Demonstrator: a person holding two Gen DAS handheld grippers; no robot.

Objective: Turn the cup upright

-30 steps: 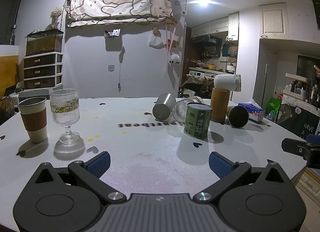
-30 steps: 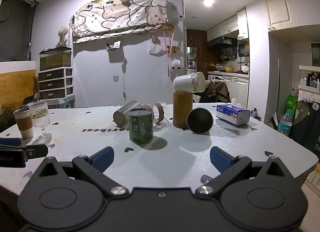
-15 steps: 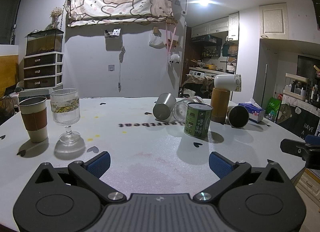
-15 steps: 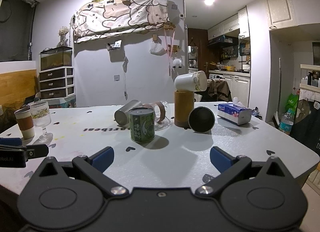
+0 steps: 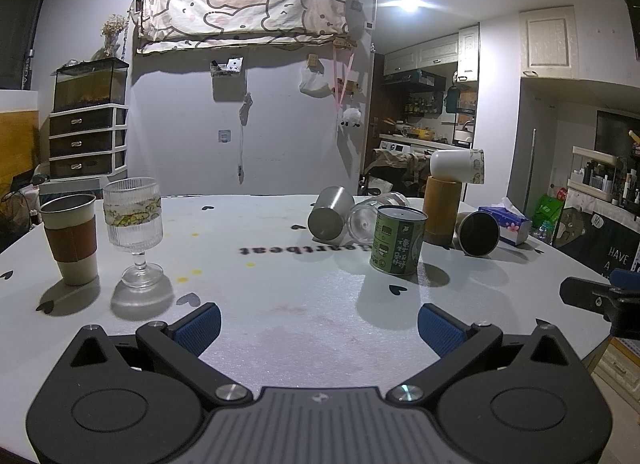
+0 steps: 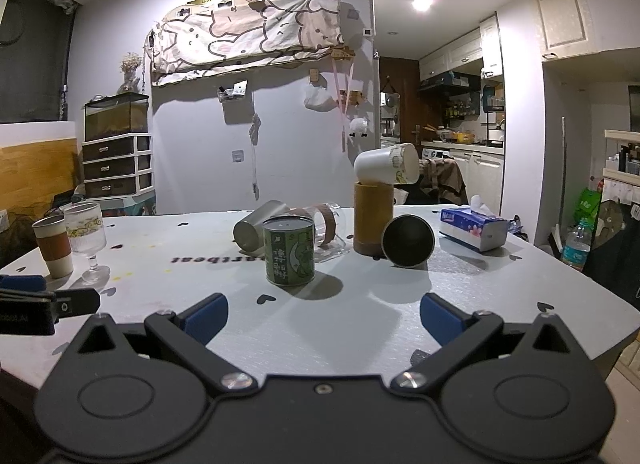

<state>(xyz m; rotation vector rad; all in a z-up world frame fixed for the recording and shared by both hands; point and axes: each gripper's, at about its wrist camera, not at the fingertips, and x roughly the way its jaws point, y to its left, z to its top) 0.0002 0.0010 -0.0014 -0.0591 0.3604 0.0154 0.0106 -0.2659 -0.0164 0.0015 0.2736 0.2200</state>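
Several cups lie on their sides on the white table [image 6: 360, 328]: a steel cup [image 6: 256, 230] [image 5: 330, 213], a clear glass cup with a brown band [image 6: 326, 228] [image 5: 370, 216], and a dark cup [image 6: 408, 241] [image 5: 478, 233] with its mouth toward me. A white cup [image 6: 386, 165] [image 5: 456, 166] lies on its side on top of a brown cylinder [image 6: 372, 220]. A green can [image 6: 289, 250] [image 5: 398, 240] stands in front of them. My right gripper [image 6: 322, 314] is open and empty, just short of the can. My left gripper [image 5: 318, 326] is open and empty over bare table.
An upright paper cup with a brown sleeve [image 5: 72, 238] and a ribbed stemmed glass [image 5: 134, 232] stand at the left. A tissue pack [image 6: 474, 226] lies at the right. The table's edge curves off at the right.
The right gripper has crept slightly forward toward the green can and cups. The left gripper has barely moved.
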